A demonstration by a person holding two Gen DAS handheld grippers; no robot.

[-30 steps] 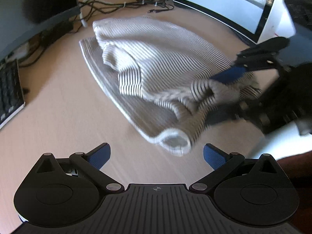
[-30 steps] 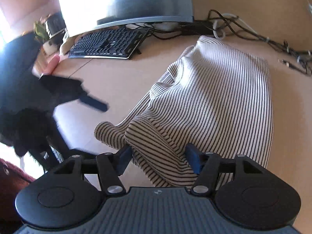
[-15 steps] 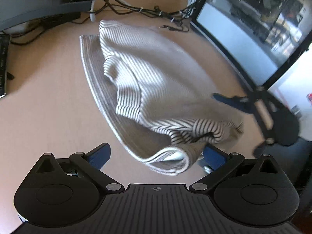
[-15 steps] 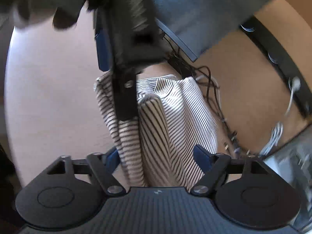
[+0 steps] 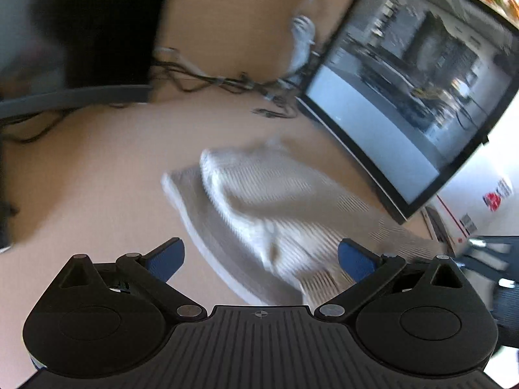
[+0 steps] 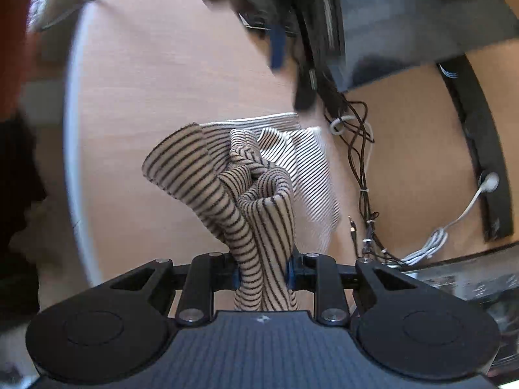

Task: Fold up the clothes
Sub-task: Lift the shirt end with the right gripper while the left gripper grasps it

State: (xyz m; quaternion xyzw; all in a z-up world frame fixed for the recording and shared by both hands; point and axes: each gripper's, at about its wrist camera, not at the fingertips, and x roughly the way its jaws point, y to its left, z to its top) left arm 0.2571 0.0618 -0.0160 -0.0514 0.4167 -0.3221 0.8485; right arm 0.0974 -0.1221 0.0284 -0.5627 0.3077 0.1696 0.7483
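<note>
Altogether one garment is in play: a single cream sweater (image 6: 259, 201) with thin dark stripes, part of it lying flat on the wooden desk (image 6: 162, 97) and part gathered up into a twisted bunch. The right gripper (image 6: 262, 274) has its jaws pressed in on that bunch, pinching a thick roll of striped fabric between the two blue pads; from there the cloth rises in several folds and loops before spreading out into the flat portion farther away on the desk. In the left wrist view the same sweater (image 5: 275, 214) appears blurred, as a folded heap on the desk with a ribbed hem running along its near left edge. The left gripper (image 5: 261, 256) hovers over the near end of the heap with its jaws spread wide; its two blue pads stand on either side of the fabric, and neither can be seen touching it. Two monitors border the desk in that view: a curved one (image 5: 405, 103) with a lit screen to the right of the sweater, and a dark one (image 5: 81, 26) at the upper left. A tangle of black and white cables (image 6: 363, 175) lies on the desk just beside the far edge of the garment.
</note>
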